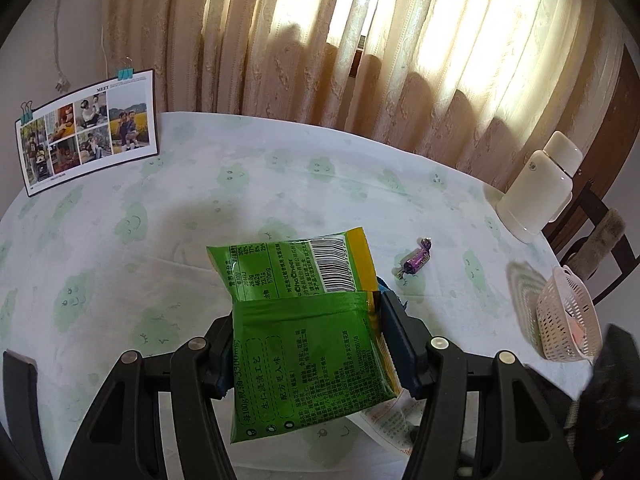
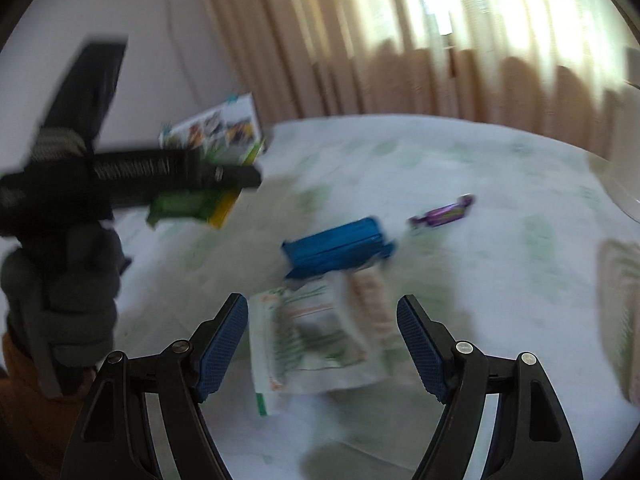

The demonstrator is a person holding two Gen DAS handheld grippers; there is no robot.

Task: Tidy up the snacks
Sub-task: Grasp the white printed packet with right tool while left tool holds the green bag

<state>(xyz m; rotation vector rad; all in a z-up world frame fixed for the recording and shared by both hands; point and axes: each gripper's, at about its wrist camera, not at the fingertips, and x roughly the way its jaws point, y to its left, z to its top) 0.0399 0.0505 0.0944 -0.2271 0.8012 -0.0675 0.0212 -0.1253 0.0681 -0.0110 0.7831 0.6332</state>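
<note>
My left gripper point(image 1: 306, 344) is shut on a green snack bag point(image 1: 296, 312) and holds it above the table. The bag also shows in the right wrist view point(image 2: 188, 206), under the left gripper's black body. My right gripper point(image 2: 322, 344) is open and empty, just above a white snack packet point(image 2: 316, 340) lying on the table. A blue snack pack point(image 2: 336, 248) lies beyond it. A purple wrapped candy point(image 1: 416, 260) point(image 2: 444, 212) lies further right. A white slotted basket point(image 1: 568, 316) stands at the right table edge.
The table has a white cloth with green prints point(image 1: 160, 240). A photo board point(image 1: 86, 128) leans on the wall at the back left. A white bottle point(image 1: 536, 184) stands at the back right. A dark chair point(image 1: 600, 248) is beyond the right edge. Curtains hang behind.
</note>
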